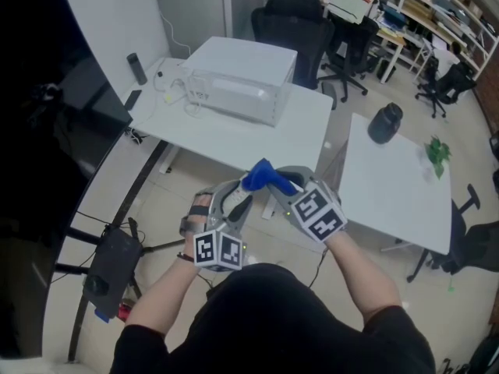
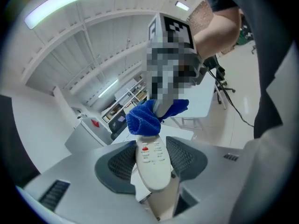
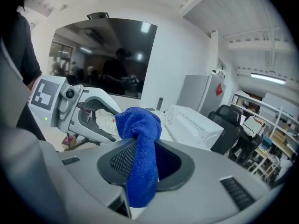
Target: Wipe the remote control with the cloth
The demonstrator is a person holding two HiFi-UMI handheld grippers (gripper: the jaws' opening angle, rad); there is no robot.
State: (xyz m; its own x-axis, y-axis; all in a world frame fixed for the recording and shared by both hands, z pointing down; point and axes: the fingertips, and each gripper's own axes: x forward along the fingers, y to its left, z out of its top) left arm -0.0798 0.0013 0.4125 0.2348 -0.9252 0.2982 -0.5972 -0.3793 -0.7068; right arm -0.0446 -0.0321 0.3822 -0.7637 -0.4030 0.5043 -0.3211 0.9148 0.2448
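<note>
**A:** Head view first. Any print?

**B:** Only black-and-white square markers, on the marker cube (image 1: 217, 249) of the left tool (image 1: 238, 205) and on the right tool's (image 1: 282, 184) cube. Both tools meet in front of the person, above the floor and nearer than the white worktop (image 1: 234, 135), which carries a white box (image 1: 242, 84).

**A:** And the task's things?

**B:** The remote control (image 1: 231, 199) sits in the left tool. The blue cloth (image 1: 263, 176) bunches at the right tool's tip, over the remote's far end.

**A:** Left gripper view?

**B:** The jaws stand fairly wide, their dark ribbed pads (image 2: 124, 162) pinching the sides of the remote control. It is a slim, off-white, smooth plastic body with a rounded near end, one red button and rows of pale ones. Any lettering is too small to read. The fuzzy cloth touches its far end.

**A:** Right gripper view?

**B:** The jaws are partly closed, pinching the cloth. It is thick, plush and deep blue. One fold hangs down on the near side and a rounded wad sticks out on the far side. The left tool shows beyond it on the left, grey and smooth.
</note>
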